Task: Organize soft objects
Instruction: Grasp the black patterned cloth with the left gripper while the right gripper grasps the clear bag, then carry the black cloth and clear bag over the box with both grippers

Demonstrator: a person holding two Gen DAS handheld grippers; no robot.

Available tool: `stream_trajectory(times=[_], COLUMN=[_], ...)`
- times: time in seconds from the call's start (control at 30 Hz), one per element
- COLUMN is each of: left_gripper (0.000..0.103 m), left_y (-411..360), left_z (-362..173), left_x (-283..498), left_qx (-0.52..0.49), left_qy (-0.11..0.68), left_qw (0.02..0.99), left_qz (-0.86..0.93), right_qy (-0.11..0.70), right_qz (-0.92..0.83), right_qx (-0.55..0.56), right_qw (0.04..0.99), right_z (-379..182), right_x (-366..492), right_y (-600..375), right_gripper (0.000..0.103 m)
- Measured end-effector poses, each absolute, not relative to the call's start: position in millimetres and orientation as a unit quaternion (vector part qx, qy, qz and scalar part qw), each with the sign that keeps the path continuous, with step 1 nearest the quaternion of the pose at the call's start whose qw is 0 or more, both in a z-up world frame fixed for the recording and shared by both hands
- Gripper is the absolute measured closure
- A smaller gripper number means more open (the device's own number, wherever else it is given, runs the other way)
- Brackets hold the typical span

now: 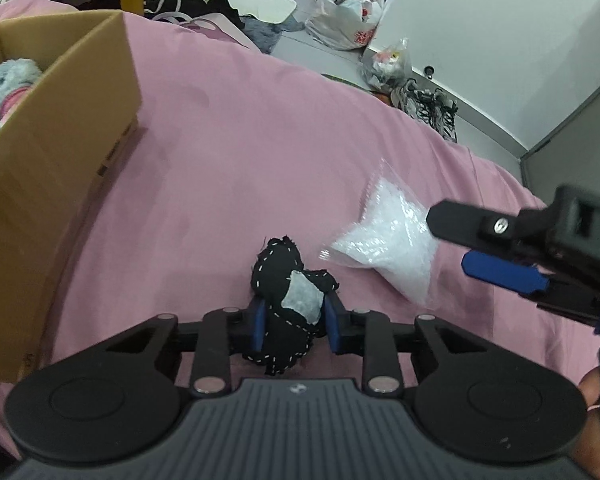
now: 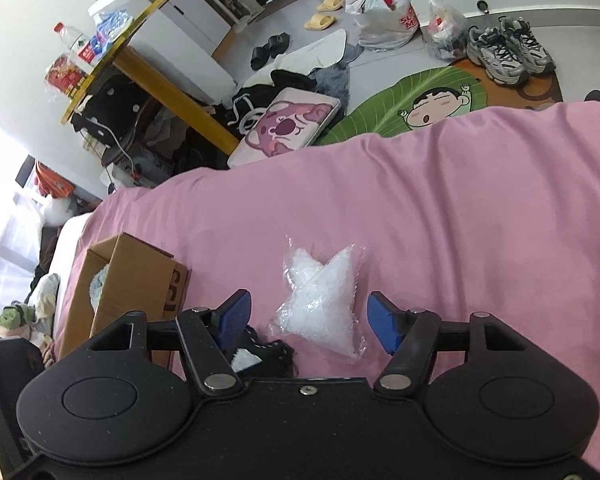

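on the pink bedsheet (image 1: 260, 152) lie two loose soft things: one black stitched fabric pouch with a white patch (image 1: 290, 300), clamped between the left gripper (image 1: 296, 320) fingers, and one clear plastic bag of white filling (image 2: 320, 300) just beside it. the right gripper (image 2: 312, 316) hangs over that bag with fingers spread wide apart. one open brown cardboard box (image 1: 60, 152) sits on the left, holding fluffy grey-blue and pink cloth (image 1: 4, 88).

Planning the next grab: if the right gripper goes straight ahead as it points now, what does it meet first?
Probably the clear bag of white filling on the pink sheet; it lies between the open right gripper fingers, though depth is unclear.
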State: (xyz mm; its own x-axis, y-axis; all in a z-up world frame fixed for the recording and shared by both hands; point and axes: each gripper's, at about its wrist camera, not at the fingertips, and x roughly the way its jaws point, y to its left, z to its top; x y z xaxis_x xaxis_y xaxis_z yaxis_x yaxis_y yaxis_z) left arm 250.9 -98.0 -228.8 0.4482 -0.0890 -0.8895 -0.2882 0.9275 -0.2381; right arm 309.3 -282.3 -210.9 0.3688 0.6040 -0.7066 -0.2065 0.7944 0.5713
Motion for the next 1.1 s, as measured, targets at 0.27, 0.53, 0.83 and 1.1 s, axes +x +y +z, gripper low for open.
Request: stream_trajectory(times=[0.27,0.53,0.83,1.1], left_gripper=[0.075,0.075,0.074,0.074], left_y=[-79,-67,-60,-55], left_z=[-220,-202,-173,-145], left_x=[245,240,221,203], left_qx=[-0.192,-0.186,-0.184,-0.174], left_qy=[0.513,0.501,0.475,0.450], left_qw=[0.833,0.841,0.857,0.873], left_qz=[0.076,0.080,0.076,0.071], right_qy=[0.523,0.521,0.504,0.472], right_qz=[0.244,0.240,0.228,0.213], right_qx=[0.189,0.176,0.178,0.188], right_qw=[0.795,0.800,0.814,0.834], right_z=[-225,-215,-193,-169], right_x=[320,304,283,263], right_y=[-266,-262,-265,-279], right_gripper=[0.059,0.076,0.076,0.076])
